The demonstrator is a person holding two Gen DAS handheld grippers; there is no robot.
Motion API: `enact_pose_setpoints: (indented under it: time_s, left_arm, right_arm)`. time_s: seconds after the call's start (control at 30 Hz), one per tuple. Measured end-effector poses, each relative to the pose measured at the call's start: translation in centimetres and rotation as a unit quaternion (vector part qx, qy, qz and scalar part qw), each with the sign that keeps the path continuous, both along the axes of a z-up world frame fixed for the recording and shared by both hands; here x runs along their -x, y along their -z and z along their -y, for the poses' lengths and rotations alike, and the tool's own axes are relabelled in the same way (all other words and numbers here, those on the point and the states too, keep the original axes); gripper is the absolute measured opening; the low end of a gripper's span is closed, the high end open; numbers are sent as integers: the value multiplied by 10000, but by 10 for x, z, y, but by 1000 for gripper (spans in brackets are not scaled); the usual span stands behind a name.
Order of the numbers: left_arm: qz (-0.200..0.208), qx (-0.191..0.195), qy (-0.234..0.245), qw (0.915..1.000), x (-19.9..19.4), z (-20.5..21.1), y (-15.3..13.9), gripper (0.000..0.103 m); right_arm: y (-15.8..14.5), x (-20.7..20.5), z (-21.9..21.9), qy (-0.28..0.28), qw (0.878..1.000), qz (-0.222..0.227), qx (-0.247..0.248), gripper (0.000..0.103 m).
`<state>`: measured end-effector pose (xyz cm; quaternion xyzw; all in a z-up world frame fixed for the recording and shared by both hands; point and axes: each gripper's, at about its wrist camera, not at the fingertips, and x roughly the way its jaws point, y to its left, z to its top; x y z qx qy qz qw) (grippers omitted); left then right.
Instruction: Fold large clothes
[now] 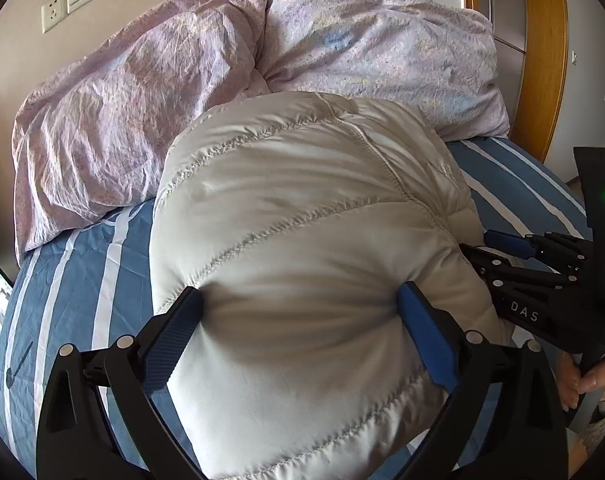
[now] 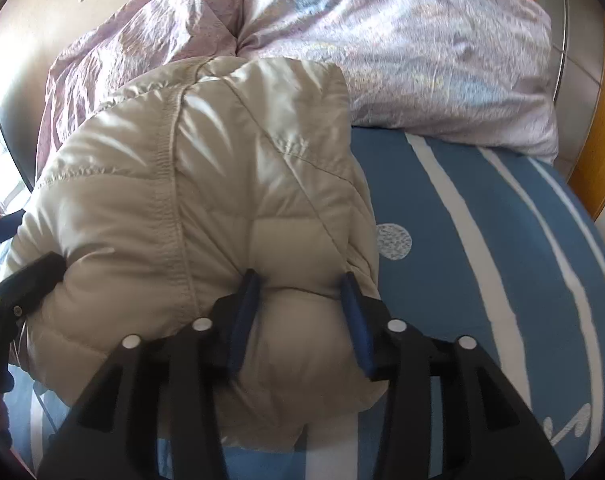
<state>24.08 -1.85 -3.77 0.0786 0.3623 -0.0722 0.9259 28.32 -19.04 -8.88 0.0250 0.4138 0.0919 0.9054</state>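
While your left claw [image 1: 300, 294] and right claw [image 2: 300, 280] each pinch the bundled down jacket [image 1: 302, 208], watch it — slick puffy fabric may spring loose and unfold.

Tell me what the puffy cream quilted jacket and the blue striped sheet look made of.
Puffy cream quilted jacket: seems a thin synthetic shell, perhaps nylon, over soft filling. Signs are its satin sheen, stitched channels, and how it bulges between the left claw fingers. Blue striped sheet: looks like matte woven cotton or a blend, with a flat printed pattern and no gloss.
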Motion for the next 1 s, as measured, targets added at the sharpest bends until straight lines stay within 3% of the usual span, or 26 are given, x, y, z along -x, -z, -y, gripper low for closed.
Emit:
enact_pose_setpoints:
  time_s: [0.17,0.3,0.37,0.53,0.7,1.0]
  left_arm:
    - [104,-5,-54,9999,0,2,3,100]
    - [205,193,-91,9996,6,-5,-3,100]
    - [121,340,-114,9993,12,-11,-8,100]
    - [-23,597,-177,9981,32,-24,-19,101]
    - [-129,783,-312,9964,62,-37,-27,102]
    - [-262,1023,-419,9935,109,-49,-34,102]
  right_arm:
    - [10,-9,16,61,9979,-247,-591,55]
    - [-5,-4,15,186,9982,-284,-493,57]
    - [-17,5,15,278,9987,-261,-352,63]
    - [-47,38,15,472,9988,113,106,100]
    - [-70,76,9,658,9947,467,642,101]
    - [-76,131,4,538,9972,378,361,101]
